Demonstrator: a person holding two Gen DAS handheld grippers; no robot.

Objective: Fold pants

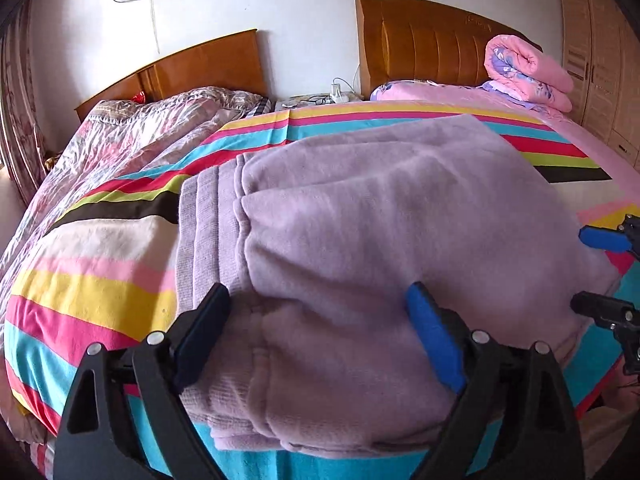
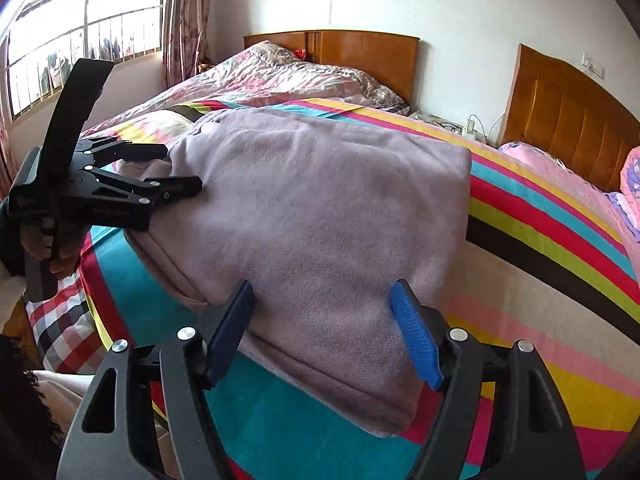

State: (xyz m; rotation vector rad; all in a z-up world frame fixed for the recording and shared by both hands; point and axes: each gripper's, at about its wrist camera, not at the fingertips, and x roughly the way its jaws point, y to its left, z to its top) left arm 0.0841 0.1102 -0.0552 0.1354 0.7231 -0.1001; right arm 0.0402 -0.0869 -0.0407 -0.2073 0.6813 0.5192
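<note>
Lilac fleece pants (image 1: 380, 232) lie folded in a thick stack on the striped bedspread (image 1: 100, 264); their ribbed waistband (image 1: 200, 240) is at the left end. My left gripper (image 1: 316, 304) is open, its fingers spread over the near edge by the waistband, holding nothing. My right gripper (image 2: 322, 300) is open over the near edge at the other end of the pants (image 2: 320, 208), holding nothing. The left gripper (image 2: 180, 170) also shows in the right wrist view at the pants' left end. The right gripper's fingertips (image 1: 600, 238) show at the right edge of the left wrist view.
The striped bedspread (image 2: 540, 320) covers the bed. A crumpled floral quilt (image 1: 132, 132) lies on the far left bed. A rolled pink quilt (image 1: 524, 72) sits by the headboard (image 1: 424, 44). A nightstand with cables (image 1: 320, 100) stands between beds. A window (image 2: 80, 32) is left.
</note>
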